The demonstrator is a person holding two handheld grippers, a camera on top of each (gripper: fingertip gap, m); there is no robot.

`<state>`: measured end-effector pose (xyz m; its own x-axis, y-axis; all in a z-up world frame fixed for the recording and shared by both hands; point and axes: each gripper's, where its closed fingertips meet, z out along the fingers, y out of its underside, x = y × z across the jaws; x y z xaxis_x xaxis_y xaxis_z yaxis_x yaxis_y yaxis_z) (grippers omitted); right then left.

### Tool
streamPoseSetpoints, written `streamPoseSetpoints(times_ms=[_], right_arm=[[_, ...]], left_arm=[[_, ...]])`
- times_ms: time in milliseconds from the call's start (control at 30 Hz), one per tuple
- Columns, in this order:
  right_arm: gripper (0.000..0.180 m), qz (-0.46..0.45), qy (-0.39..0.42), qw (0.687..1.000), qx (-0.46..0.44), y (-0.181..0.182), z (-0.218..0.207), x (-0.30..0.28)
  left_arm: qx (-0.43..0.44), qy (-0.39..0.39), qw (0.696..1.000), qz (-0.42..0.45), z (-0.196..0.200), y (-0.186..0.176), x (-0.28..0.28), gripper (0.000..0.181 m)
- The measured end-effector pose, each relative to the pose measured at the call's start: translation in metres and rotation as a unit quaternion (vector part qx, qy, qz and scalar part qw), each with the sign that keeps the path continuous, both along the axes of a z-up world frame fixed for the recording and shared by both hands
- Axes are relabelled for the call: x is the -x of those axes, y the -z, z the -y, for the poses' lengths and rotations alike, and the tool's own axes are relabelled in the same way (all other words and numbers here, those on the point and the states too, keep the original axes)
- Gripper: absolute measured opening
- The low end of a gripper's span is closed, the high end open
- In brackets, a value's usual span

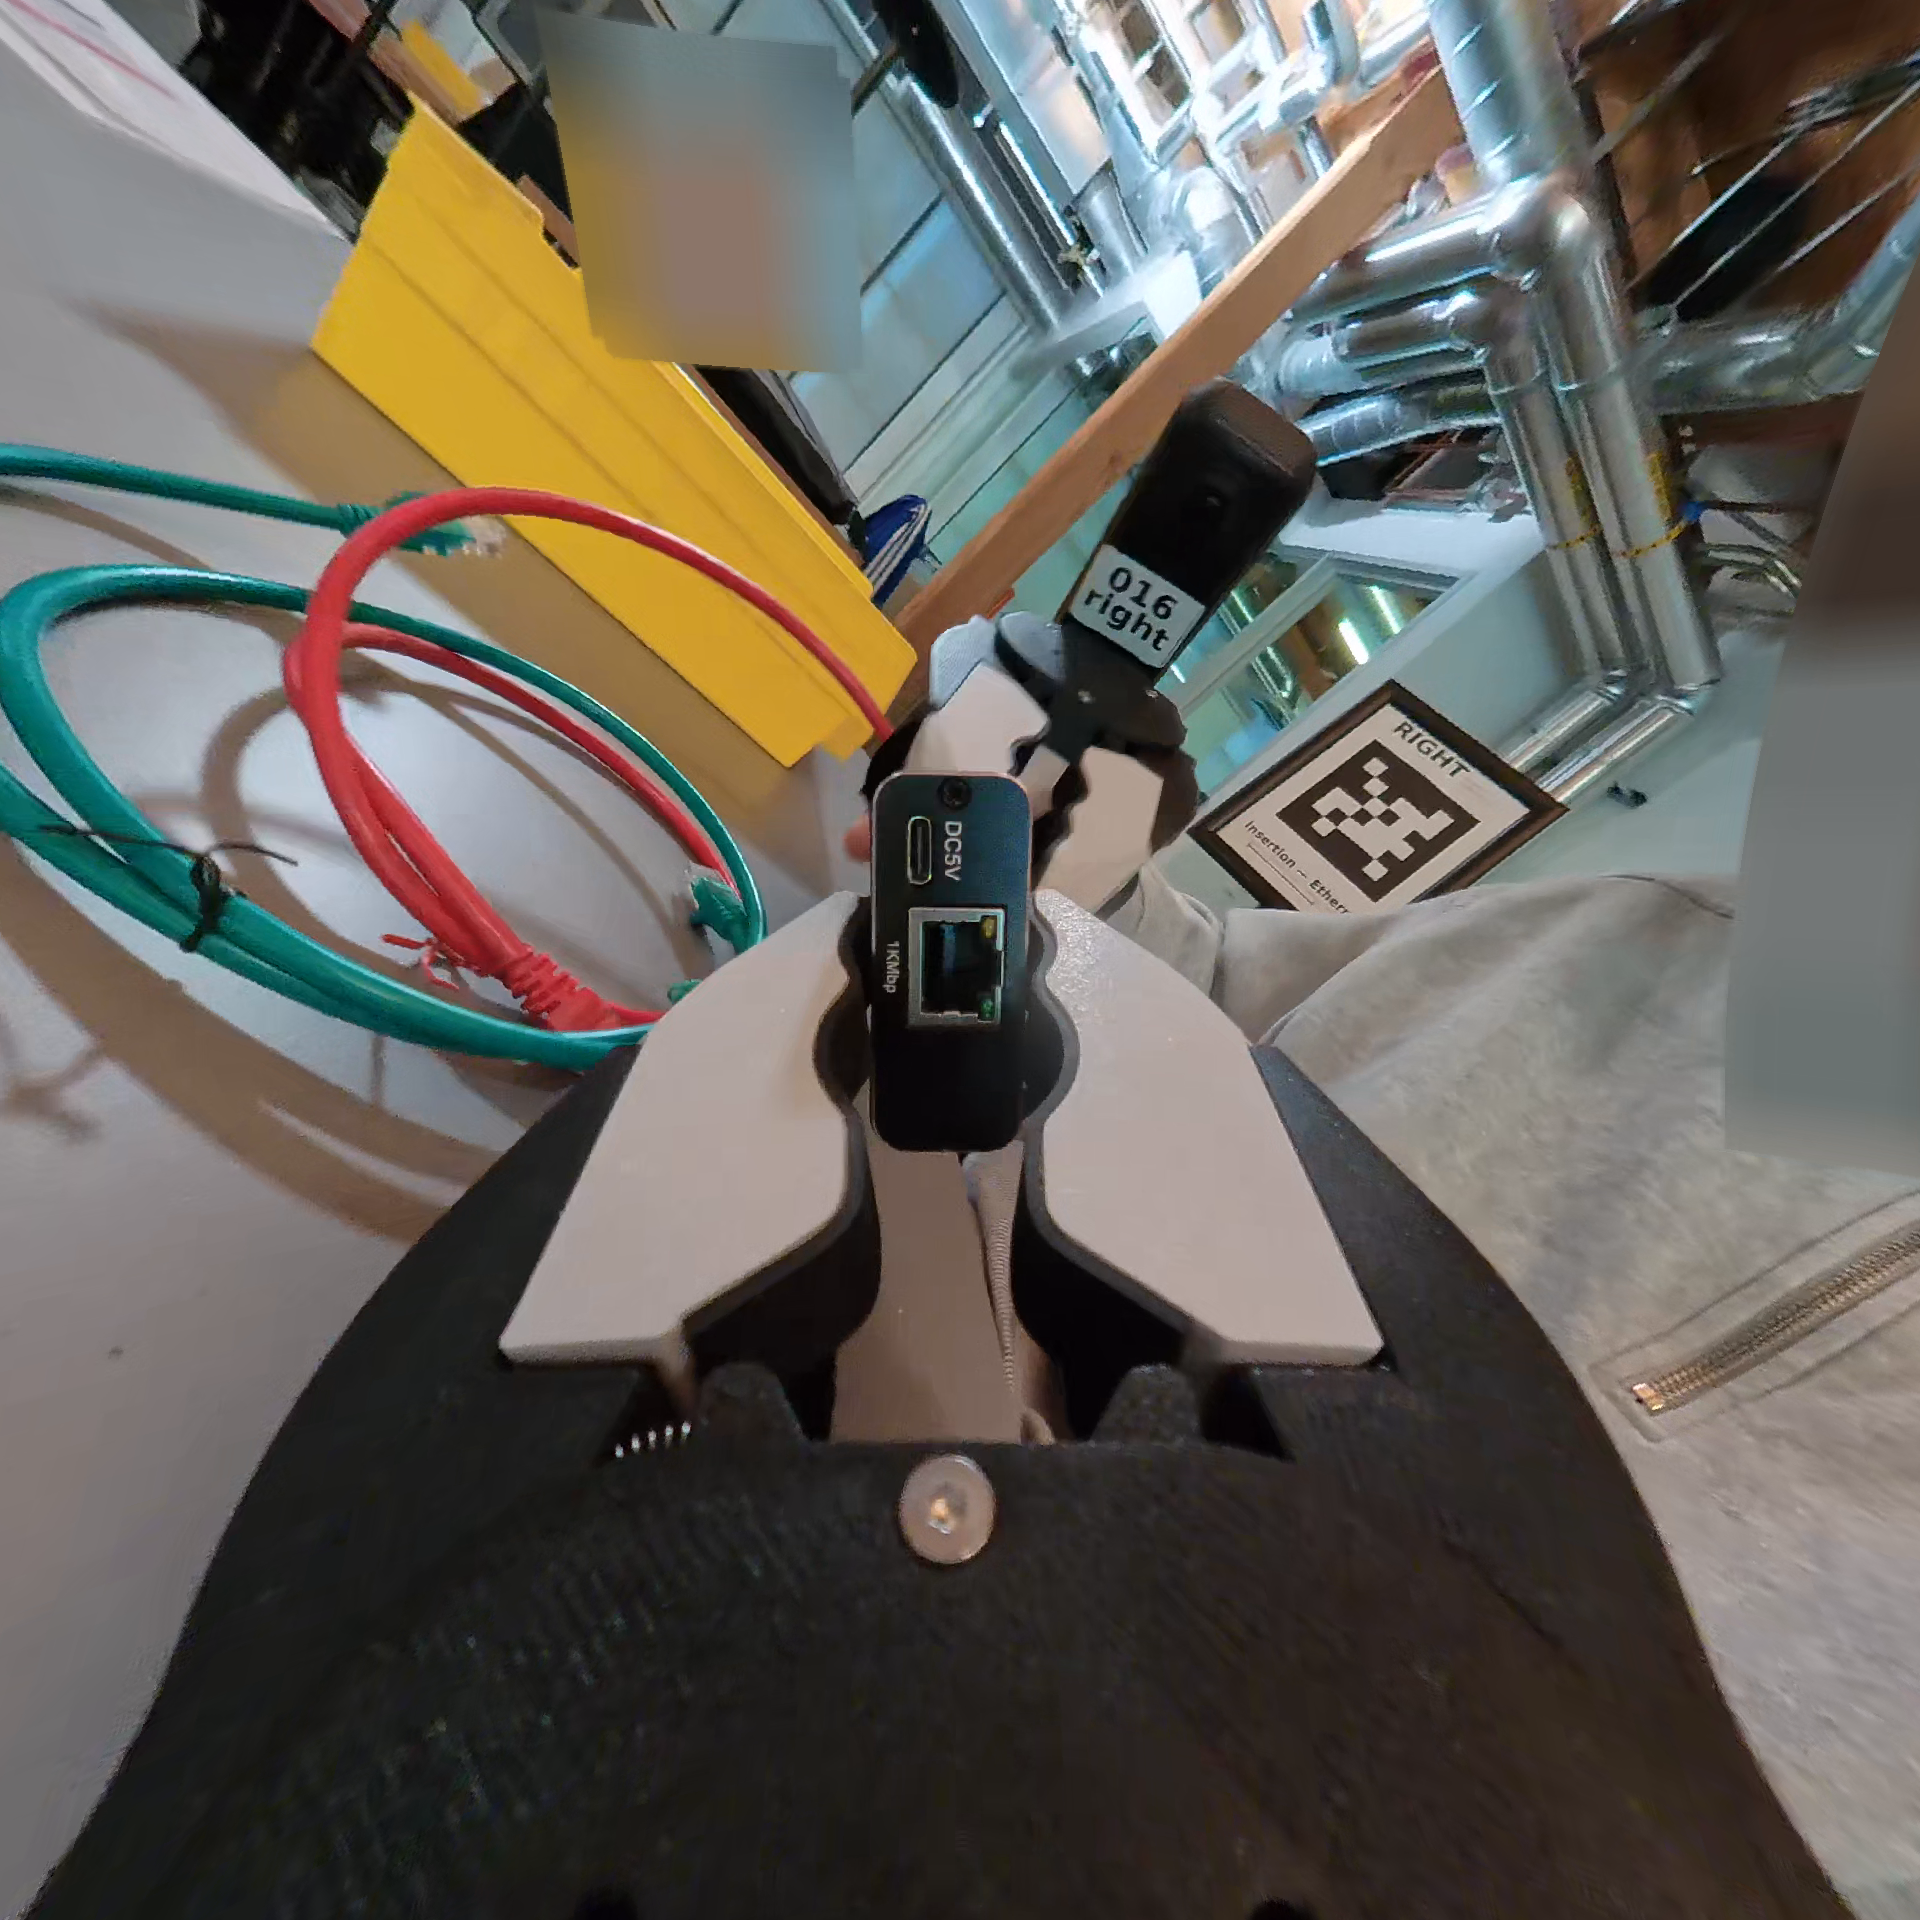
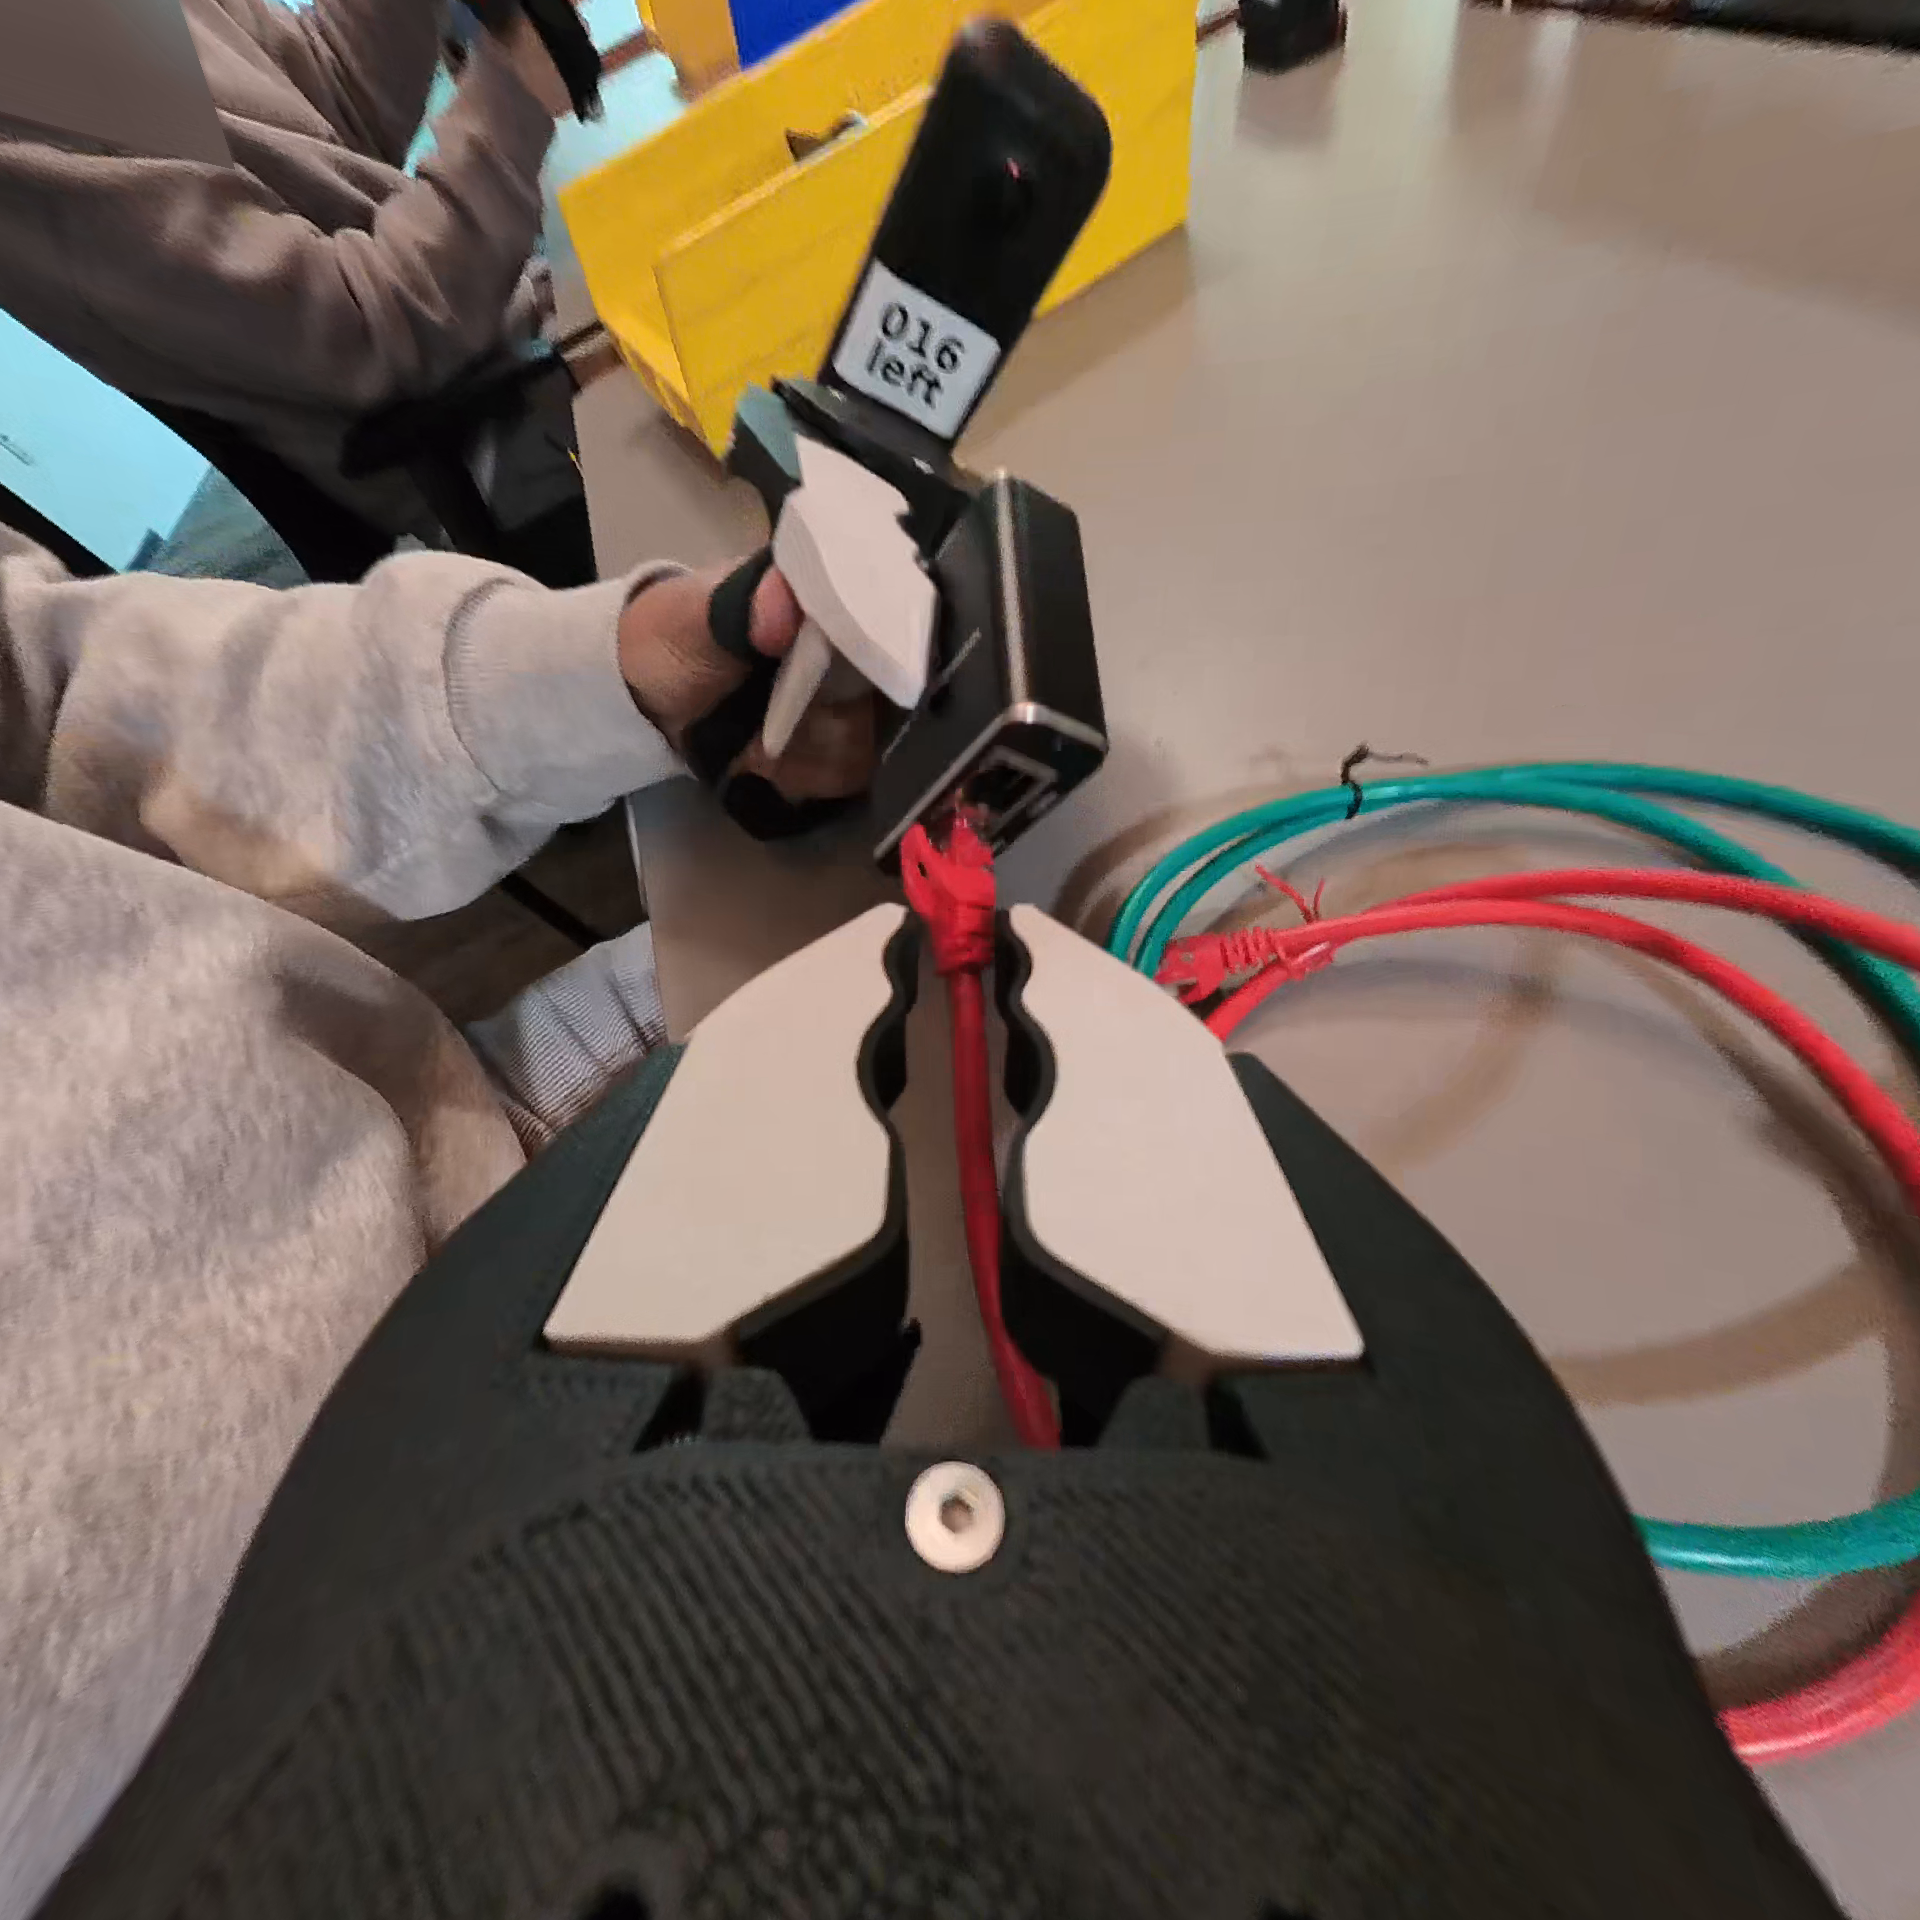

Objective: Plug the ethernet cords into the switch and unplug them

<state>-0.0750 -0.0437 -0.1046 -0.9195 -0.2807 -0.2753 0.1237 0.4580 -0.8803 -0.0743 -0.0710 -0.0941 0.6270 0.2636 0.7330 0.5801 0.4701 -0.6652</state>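
Here the switch [image 1: 951,966] sits pinched in the left gripper [image 1: 951,997], port end facing the camera. Right gripper [image 2: 961,971] clamps the red cord [image 2: 977,1143]; plug tip at the switch's far port at 12 o'clock, seating blurred. Green cord [image 1: 312,977] coiled on table [image 1: 156,1195] at 9 o'clock, partly cut off.

The switch [image 1: 951,971] sits between the left hand-held gripper [image 1: 951,997] fingers, above the surface [image 1: 156,1143]. Coiled cords [image 1: 343,831] lie on the surface to its left, a bin [image 1: 582,520] beyond them. The right hand-held gripper [image 2: 956,971] brings one cord's plug [image 2: 951,873] just beside the switch's near port.
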Motion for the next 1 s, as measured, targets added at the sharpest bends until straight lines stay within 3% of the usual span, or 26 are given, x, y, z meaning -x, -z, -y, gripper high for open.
streamPoseSetpoints(times_ms=[100, 200, 267, 367, 467, 700, 1000], right_arm=[[0.015, -0.04, 0.028, 0.99, 0.13, -0.046, -0.01, 0.018], [0.011, -0.056, 0.116, 0.961, 0.246, -0.093, -0.033, 0.06], [0.013, -0.072, 0.186, 0.939, 0.28, -0.104, -0.051, 0.095], [0.016, -0.123, 0.277, 0.924, 0.234, -0.082, -0.064, 0.144], [0.023, -0.13, 0.307, 0.931, 0.148, -0.043, -0.06, 0.167], [0.039, -0.104, 0.293, 0.95, 0.036, 0.012, -0.044, 0.168], [0.03, -0.07, 0.253, 0.965, -0.007, 0.026, -0.039, 0.152]], left_arm=[[-0.024, -0.014, 0.999, -0.026, 0.014, -0.013, -0.003, 0.025], [-0.079, -0.024, 0.996, -0.035, 0.033, -0.022, -0.006, 0.026], [-0.125, -0.025, 0.991, -0.039, 0.043, -0.028, -0.007, 0.026], [-0.171, -0.025, 0.984, -0.044, 0.051, -0.034, -0.008, 0.025], [-0.186, -0.024, 0.981, -0.05, 0.054, -0.037, -0.009, 0.026], [-0.182, -0.023, 0.982, -0.05, 0.052, -0.035, -0.008, 0.026], [-0.214, -0.045, 0.974, -0.058, 0.066, -0.038, -0.008, 0.026]])
